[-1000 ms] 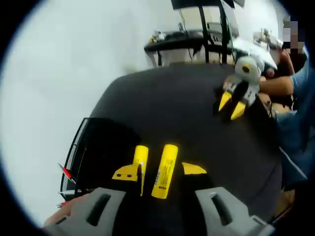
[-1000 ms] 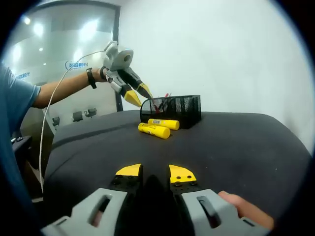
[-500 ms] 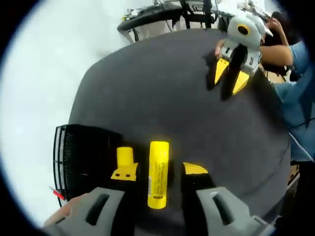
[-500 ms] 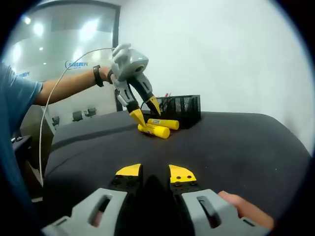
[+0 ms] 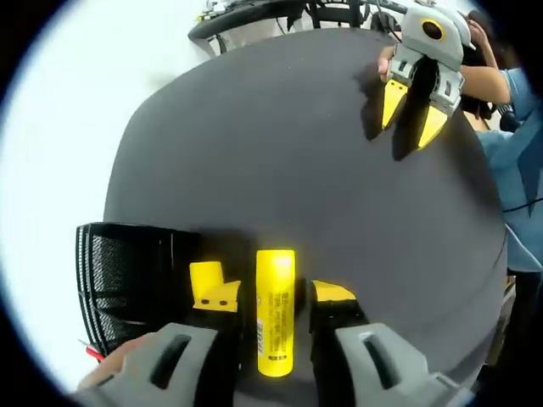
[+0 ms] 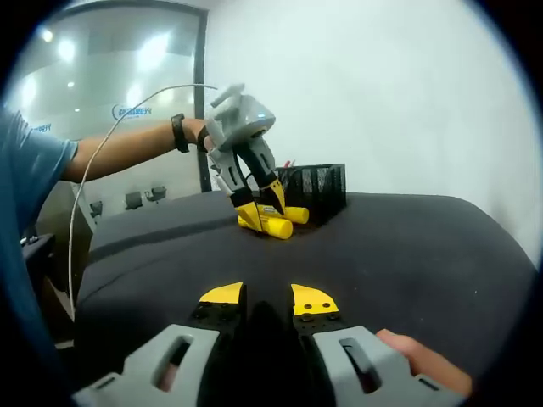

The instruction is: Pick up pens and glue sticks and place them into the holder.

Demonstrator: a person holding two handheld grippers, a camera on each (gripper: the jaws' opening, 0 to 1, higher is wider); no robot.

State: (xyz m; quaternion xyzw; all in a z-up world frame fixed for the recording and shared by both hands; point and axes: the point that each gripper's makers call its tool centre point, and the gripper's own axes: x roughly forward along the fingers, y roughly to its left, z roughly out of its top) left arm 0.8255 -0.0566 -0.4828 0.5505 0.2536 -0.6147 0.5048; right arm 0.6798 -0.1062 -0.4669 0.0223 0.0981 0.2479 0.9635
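Yellow cylindrical glue stick point(image 5: 275, 310) lying on dark grey table point(image 5: 288, 153), sitting between parted jaws of left gripper point(image 5: 273, 297), not yet clamped. Second yellow glue stick point(image 5: 205, 276) resting beside black mesh holder point(image 5: 127, 275). Right gripper point(image 6: 267, 298) hovering apart, jaws slightly parted, holding nothing.

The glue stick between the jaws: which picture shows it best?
The left gripper view: the glue stick lies close up between the left gripper's open jaws, label readable. The right gripper view shows it small and far, partly hidden behind that gripper.
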